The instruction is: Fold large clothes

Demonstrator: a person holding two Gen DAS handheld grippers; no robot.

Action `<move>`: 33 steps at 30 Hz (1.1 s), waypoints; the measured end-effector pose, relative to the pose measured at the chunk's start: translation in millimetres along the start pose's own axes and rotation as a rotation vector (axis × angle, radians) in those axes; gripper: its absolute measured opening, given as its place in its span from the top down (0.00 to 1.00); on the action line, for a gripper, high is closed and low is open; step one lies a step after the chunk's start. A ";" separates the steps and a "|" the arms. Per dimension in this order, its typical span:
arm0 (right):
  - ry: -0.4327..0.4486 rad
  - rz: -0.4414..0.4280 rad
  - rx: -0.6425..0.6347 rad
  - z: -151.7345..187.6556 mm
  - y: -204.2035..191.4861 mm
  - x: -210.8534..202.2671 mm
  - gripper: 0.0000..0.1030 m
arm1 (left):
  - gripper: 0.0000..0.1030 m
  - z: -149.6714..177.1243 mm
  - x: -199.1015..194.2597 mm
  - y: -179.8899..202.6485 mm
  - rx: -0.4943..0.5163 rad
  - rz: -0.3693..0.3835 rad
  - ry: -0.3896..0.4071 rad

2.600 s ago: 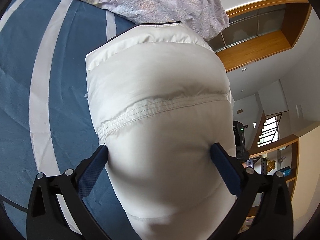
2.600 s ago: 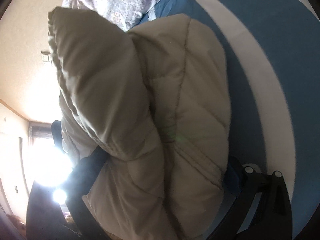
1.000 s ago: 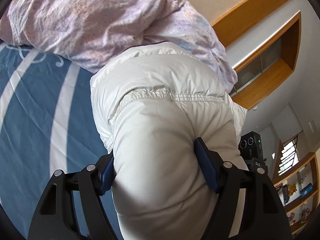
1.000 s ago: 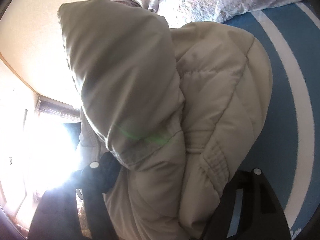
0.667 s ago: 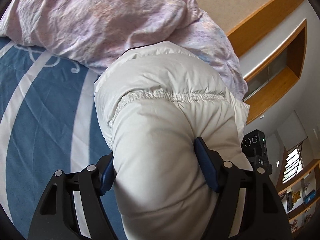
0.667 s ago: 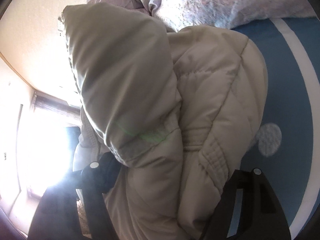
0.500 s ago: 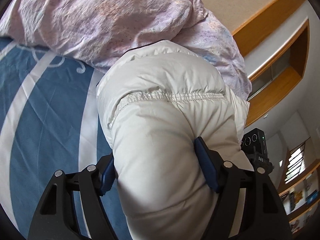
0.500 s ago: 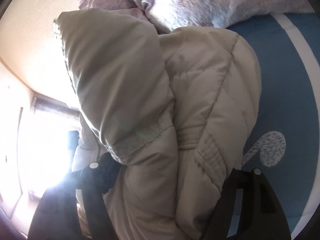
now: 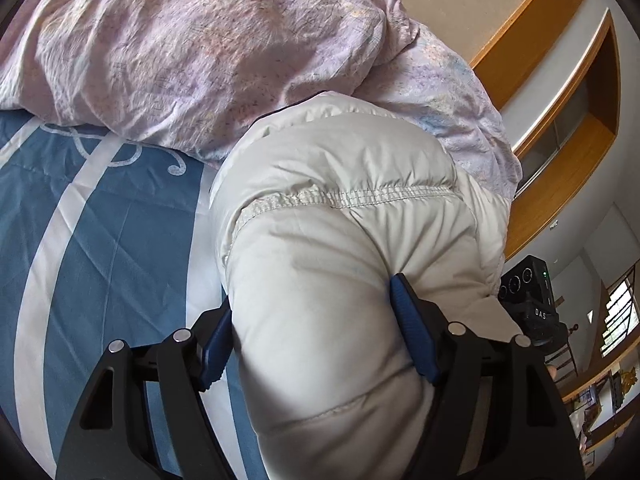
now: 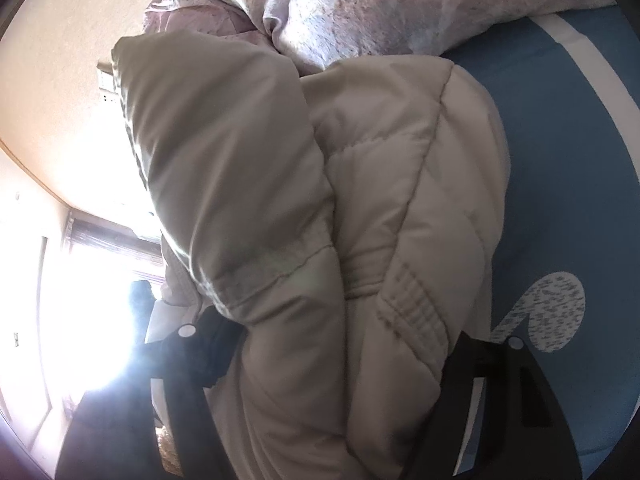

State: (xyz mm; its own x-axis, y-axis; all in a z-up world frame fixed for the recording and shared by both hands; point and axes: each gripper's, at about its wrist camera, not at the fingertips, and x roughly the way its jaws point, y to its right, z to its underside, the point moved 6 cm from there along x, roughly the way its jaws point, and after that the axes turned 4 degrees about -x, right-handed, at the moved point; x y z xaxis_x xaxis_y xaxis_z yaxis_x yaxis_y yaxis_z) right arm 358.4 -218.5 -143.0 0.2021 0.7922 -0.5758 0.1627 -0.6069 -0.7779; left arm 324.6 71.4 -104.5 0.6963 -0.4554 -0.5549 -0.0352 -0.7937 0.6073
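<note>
A puffy white down jacket (image 9: 340, 220) fills the middle of the left wrist view, bunched thick with an elastic seam across it. My left gripper (image 9: 312, 328) is shut on a fat fold of it, blue pads pressed into both sides. In the right wrist view the same jacket (image 10: 360, 200) looks beige in backlight, folded over itself. My right gripper (image 10: 340, 344) is shut on its quilted bulk; its fingertips are mostly hidden by fabric. The jacket is held above the blue bedspread (image 9: 100, 260).
A crumpled lilac floral duvet (image 9: 200, 48) lies at the head of the bed behind the jacket, also in the right wrist view (image 10: 400, 0). The bedspread has white stripes (image 10: 580, 48). Wooden wall trim (image 9: 560, 100) and a bright window (image 10: 80, 300) lie beyond.
Both grippers have carried the jacket toward the lilac duvet at the head of the bed. A white speckled pattern on the bedspread has come into the right view. Both grips are unchanged.
</note>
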 end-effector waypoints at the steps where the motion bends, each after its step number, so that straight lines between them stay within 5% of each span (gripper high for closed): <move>1: -0.001 0.001 -0.001 0.7 -2.0 -1.9 0.31 | 0.29 1.8 -1.5 0.3 0.003 -0.007 0.000; 10: -0.004 -0.036 0.067 9.9 -3.7 -16.7 0.31 | 0.29 15.2 -14.3 10.0 -0.012 -0.048 0.002; 13: -0.007 -0.040 0.101 8.8 4.7 -13.6 0.23 | 0.26 8.4 -12.5 9.3 0.017 -0.056 -0.002; 16: 0.022 0.016 0.082 4.5 2.9 -15.6 0.12 | 0.23 -0.2 -23.0 7.0 0.041 -0.090 0.013; 19: 0.078 0.084 0.060 7.9 0.3 -39.7 0.10 | 0.18 -7.4 -42.3 6.4 0.083 -0.153 0.051; 26: 0.350 0.262 -0.070 2.1 -42.4 -117.0 0.10 | 0.14 -6.1 -74.6 41.4 0.258 -0.256 0.130; 33: 0.318 0.341 -0.137 -20.0 -77.7 -89.0 0.11 | 0.13 8.2 -71.6 91.4 0.424 -0.261 0.115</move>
State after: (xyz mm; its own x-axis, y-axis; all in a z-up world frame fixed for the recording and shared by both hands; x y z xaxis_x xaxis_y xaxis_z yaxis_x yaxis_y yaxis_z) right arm 347.0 -243.1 -26.3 0.5477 0.5006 -0.6704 0.1572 -0.8486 -0.5052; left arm 265.7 28.1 -13.9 0.7944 -0.1912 -0.5765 -0.1206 -0.9799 0.1588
